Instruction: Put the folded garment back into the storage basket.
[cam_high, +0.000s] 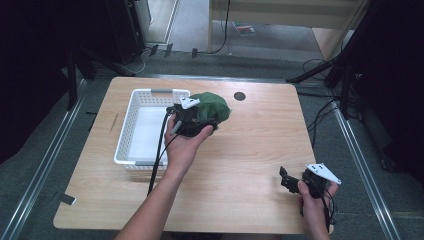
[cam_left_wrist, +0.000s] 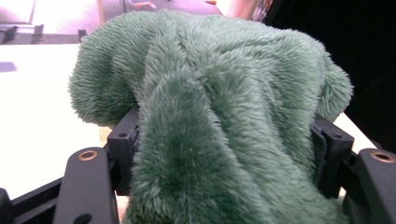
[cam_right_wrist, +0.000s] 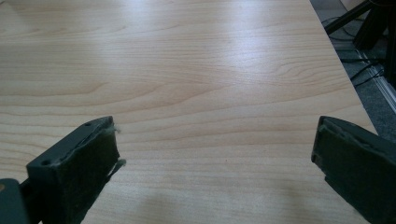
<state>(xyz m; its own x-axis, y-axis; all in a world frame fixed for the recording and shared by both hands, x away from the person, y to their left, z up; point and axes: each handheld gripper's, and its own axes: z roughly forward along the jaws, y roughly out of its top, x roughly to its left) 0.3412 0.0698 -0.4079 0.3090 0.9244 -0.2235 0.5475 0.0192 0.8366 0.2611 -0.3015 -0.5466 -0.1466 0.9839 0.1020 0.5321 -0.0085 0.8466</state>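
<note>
Green thing: a fuzzy green plush cloth (cam_high: 212, 107), dark forest green from above, more of a soft sage green up close (cam_left_wrist: 210, 107). The pile is short and thick and stands up like fleece.

Its shape: bunched into a rounded lump, with one thick fold running down the middle towards the camera in the left tool view. Can't tell if it's a towel or a garment.

Where it is: over the far half of the desk (cam_high: 250, 145), a bit left of centre, right beside the far right corner of the white basket (cam_high: 131, 120). Whether it touches the basket's rim is hard to say from the high view.

Left tool (cam_high: 192, 122): pinching the plush cloth. Its two black jaws are pressed into the fabric on both sides, and the fleece bulges out over and in front of them.

Left hand (cam_high: 182, 145): wrapped around the tool body, forearm coming in from the near edge, cable trailing down past the basket.

Right tool (cam_high: 287, 179): jaws spread wide with nothing between them, just bare wood grain showing. It sits near the near right corner of the desk, well apart from the cloth.

Basket: white plastic, slotted sides, by the left edge of the desk.

Other bit: small round black grommet (cam_high: 240, 96) near the far edge.
</note>
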